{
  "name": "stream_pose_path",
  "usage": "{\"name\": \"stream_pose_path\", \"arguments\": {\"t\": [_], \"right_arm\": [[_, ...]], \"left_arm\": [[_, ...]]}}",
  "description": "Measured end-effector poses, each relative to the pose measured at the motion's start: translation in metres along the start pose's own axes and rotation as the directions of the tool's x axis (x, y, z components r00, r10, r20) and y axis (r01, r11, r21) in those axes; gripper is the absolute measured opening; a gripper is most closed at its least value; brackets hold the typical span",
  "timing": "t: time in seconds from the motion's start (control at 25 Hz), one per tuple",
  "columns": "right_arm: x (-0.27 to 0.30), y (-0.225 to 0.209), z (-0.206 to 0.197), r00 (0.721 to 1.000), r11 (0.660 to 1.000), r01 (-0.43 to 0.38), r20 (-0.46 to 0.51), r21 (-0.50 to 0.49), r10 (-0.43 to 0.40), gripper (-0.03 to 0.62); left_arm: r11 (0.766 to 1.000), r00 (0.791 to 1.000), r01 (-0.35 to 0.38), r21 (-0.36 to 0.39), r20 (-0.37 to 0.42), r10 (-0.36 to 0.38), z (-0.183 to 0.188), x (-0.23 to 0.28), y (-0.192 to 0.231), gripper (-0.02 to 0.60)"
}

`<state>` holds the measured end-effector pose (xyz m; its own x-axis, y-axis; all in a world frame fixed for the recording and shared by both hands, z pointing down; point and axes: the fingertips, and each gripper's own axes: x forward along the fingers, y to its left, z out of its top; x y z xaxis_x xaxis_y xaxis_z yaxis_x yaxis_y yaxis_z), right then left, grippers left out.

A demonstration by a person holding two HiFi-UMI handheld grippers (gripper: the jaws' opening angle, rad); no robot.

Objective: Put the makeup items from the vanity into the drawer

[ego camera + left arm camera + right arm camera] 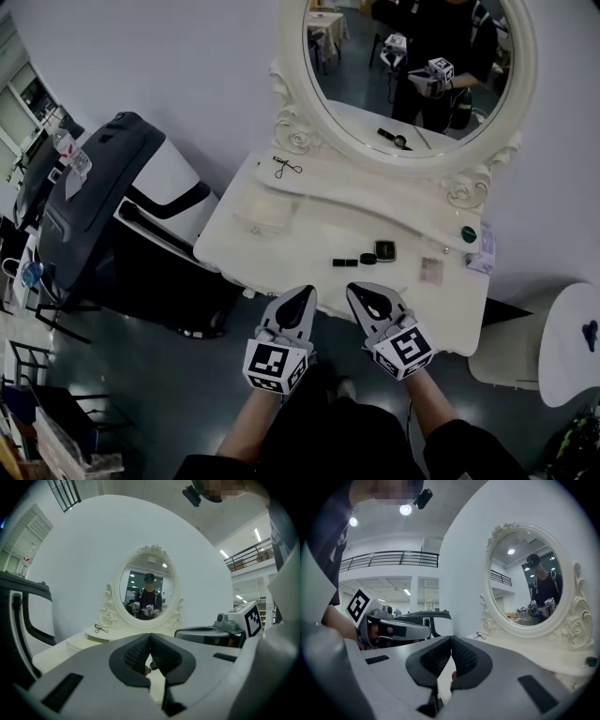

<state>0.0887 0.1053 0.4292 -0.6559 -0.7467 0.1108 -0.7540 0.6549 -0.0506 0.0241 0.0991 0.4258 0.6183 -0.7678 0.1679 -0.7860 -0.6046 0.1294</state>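
The white vanity [291, 239] carries several small makeup items: two black tubes [354, 261], a dark compact [384, 250], a pinkish palette [431, 271], a green round pot [468, 234] and an eyelash curler [287, 167]. Its small drawer unit [262, 212] sits shut at the top's left. Both grippers hover side by side just off the vanity's front edge, apart from every item. My left gripper [302, 298] is shut with nothing in it, its tips [150, 637] meeting. My right gripper [361, 296] is shut and empty too, its tips [451, 639] together. The eyelash curler [100, 629] [479, 635] shows far back.
An oval mirror [412, 66] in an ornate white frame rises behind the vanity top. A black and white treadmill-like machine [103, 187] stands close on the left. A white round stool [567, 342] stands at the right. A patterned box [485, 251] lies at the vanity's right end.
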Motion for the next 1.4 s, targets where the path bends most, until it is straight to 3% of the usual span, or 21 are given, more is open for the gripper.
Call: {"name": "stream_pose_path", "arguments": {"t": [0.36,0.8,1.2,1.4], "right_arm": [[0.038,-0.016,0.003,0.997,0.998,0.071,-0.040,0.001,-0.070,0.023],[0.059,-0.037,-0.007,0.988,0.993,0.120,-0.094,-0.007,-0.120,0.023],[0.084,-0.078,-0.029,0.986,0.998,0.061,-0.157,0.000,-0.060,0.025],[0.101,-0.098,-0.053,0.963,0.999,-0.039,-0.268,-0.033,0.028,0.025]], "left_arm": [[0.997,0.997,0.070,-0.023,-0.011,-0.070,0.008,0.026,0.042,0.014],[0.992,0.992,0.123,-0.037,-0.026,-0.124,0.006,0.051,0.062,0.014],[0.994,0.995,0.077,-0.073,-0.066,-0.081,-0.015,0.094,0.080,0.014],[0.995,0.993,0.039,-0.090,-0.108,-0.048,-0.030,0.123,0.090,0.014]]}}
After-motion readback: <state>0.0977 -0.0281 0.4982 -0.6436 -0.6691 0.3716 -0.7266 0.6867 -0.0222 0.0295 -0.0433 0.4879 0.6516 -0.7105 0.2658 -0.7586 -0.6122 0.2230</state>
